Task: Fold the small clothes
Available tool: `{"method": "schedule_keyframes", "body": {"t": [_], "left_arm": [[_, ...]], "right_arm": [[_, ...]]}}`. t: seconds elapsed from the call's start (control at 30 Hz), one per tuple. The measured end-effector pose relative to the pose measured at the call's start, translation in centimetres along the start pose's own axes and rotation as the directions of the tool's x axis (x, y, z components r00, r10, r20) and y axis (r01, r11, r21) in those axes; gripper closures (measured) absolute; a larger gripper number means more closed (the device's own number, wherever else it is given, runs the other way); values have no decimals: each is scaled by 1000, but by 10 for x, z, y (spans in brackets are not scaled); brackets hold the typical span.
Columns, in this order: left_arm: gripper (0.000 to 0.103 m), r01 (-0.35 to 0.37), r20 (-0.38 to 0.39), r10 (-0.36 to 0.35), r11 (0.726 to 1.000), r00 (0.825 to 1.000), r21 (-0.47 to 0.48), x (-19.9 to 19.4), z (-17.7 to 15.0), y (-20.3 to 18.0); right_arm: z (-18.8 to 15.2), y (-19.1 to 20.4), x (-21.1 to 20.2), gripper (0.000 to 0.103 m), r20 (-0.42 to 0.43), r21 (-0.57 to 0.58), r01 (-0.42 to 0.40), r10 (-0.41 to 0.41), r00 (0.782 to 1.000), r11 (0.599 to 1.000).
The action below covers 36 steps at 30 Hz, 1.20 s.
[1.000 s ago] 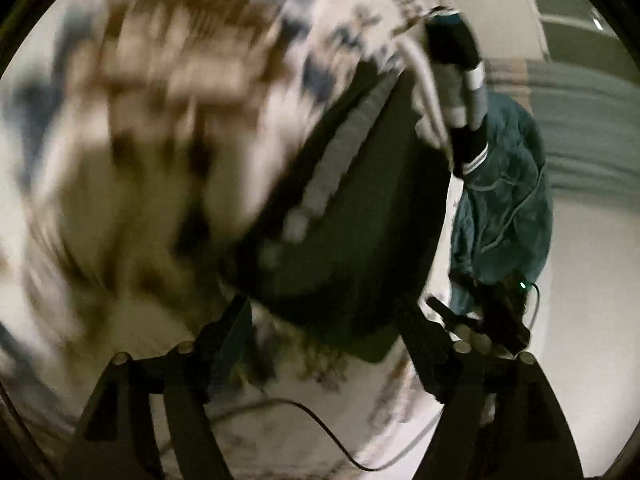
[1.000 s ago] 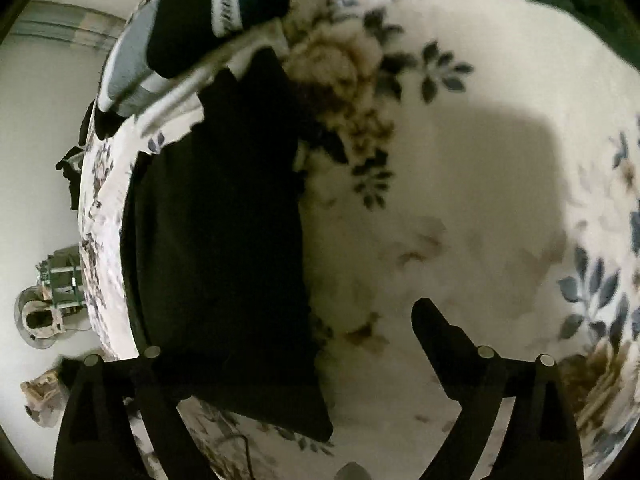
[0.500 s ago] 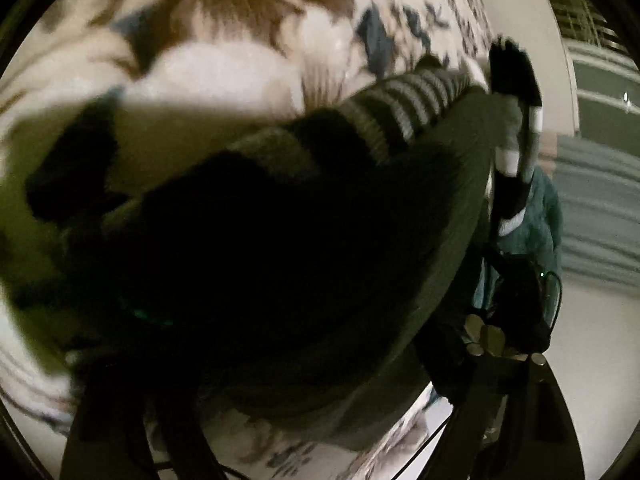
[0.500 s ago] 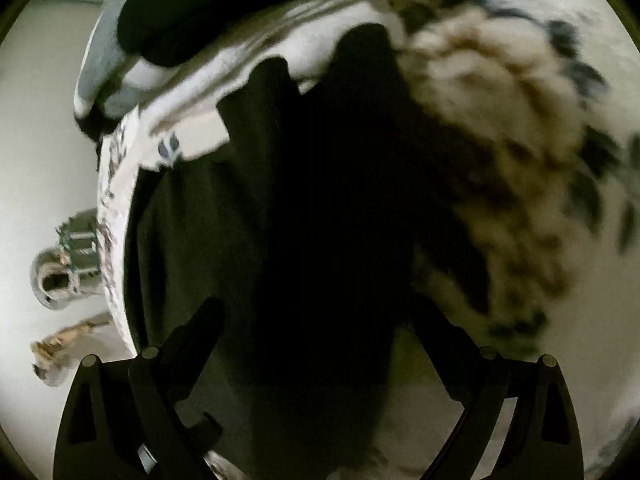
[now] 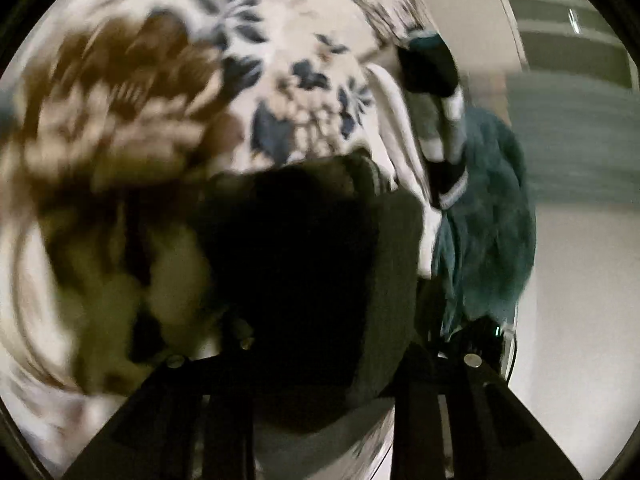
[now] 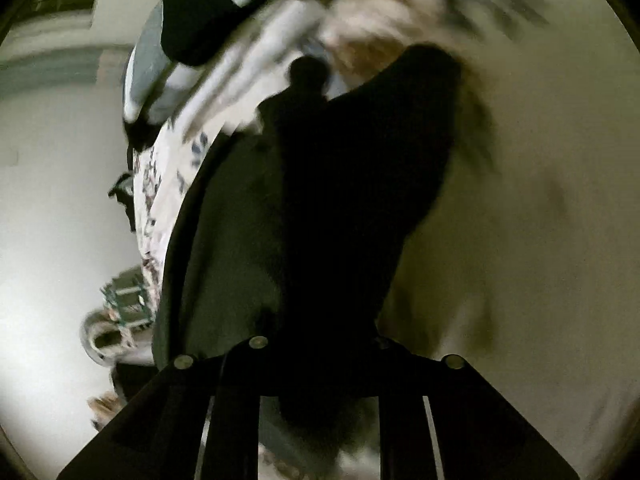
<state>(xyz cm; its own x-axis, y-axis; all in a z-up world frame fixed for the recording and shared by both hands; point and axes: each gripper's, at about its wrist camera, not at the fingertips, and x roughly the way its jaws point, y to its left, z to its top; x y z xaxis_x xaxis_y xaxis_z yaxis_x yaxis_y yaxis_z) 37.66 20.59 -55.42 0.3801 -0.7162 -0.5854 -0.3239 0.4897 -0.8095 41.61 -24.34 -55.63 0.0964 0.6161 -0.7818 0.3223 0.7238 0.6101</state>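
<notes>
A dark, near-black small garment (image 5: 304, 264) lies on a floral bedspread (image 5: 280, 40) near its edge. My left gripper (image 5: 320, 344) is over the garment's near part, and its jaws look closed on the dark cloth. In the right wrist view the same garment (image 6: 340, 208) rises in a fold from between my right gripper's (image 6: 320, 348) fingers, which are shut on it. Both views are blurred by motion, and the fingertips are hidden in dark cloth.
A pile of other clothes, black with grey and white stripes (image 5: 436, 92), and a white piece (image 5: 396, 128) lie at the bed's edge. A teal cloth (image 5: 492, 216) hangs over the side. Pale floor and some small items (image 6: 120, 312) show beside the bed.
Both grippers went from open over the garment to closed on it. The dark cloth is lifted and folding over, with both cameras moving.
</notes>
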Motion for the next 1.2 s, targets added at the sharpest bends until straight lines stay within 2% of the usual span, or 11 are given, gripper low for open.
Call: {"method": "schedule_keyframes", "body": {"t": [0.07, 0.17, 0.23, 0.3, 0.37, 0.47, 0.6, 0.73, 0.87, 1.1, 1.2], "left_arm": [[78, -21, -119, 28, 998, 993, 61, 2, 12, 1], [69, -104, -235, 131, 987, 963, 121, 15, 8, 9], [60, -170, -244, 196, 978, 950, 122, 19, 2, 16], [59, -165, -196, 179, 983, 964, 87, 13, -3, 22], [59, -198, -131, 208, 976, 969, 90, 9, -2, 21], [58, -242, -48, 249, 964, 967, 111, 8, 0, 19], [57, -240, -16, 241, 970, 970, 48, 11, 11, 31], [57, -209, -10, 209, 978, 978, 5, 4, 17, 39], [57, -210, 4, 211, 977, 978, -42, 5, 31, 44], [57, -243, 3, 244, 967, 970, -70, 11, 42, 48], [57, -296, -6, 296, 955, 955, -35, 13, 42, 35]], "right_arm": [[-52, -13, -8, 86, -3, 70, -8, 8, 1000, 997], [-128, -28, 5, 85, -50, 157, 25, -18, 999, 987], [-150, -41, 20, 77, -103, 180, 65, -47, 994, 982], [-156, -52, 25, 69, -112, 191, 122, -101, 989, 974], [-152, -56, 20, 62, -87, 184, 107, -92, 992, 977], [-142, -59, -3, 56, -34, 123, 180, -178, 984, 976], [-117, -55, -31, 56, -24, 54, 222, -221, 975, 974], [-99, -21, -58, 56, 0, -121, 301, -303, 953, 946], [-82, 11, -73, 56, 37, -176, 286, -284, 958, 942], [-16, 50, -28, 50, 60, -309, 344, -343, 937, 887], [2, 73, 24, 50, 13, -452, 370, -408, 913, 812]]}}
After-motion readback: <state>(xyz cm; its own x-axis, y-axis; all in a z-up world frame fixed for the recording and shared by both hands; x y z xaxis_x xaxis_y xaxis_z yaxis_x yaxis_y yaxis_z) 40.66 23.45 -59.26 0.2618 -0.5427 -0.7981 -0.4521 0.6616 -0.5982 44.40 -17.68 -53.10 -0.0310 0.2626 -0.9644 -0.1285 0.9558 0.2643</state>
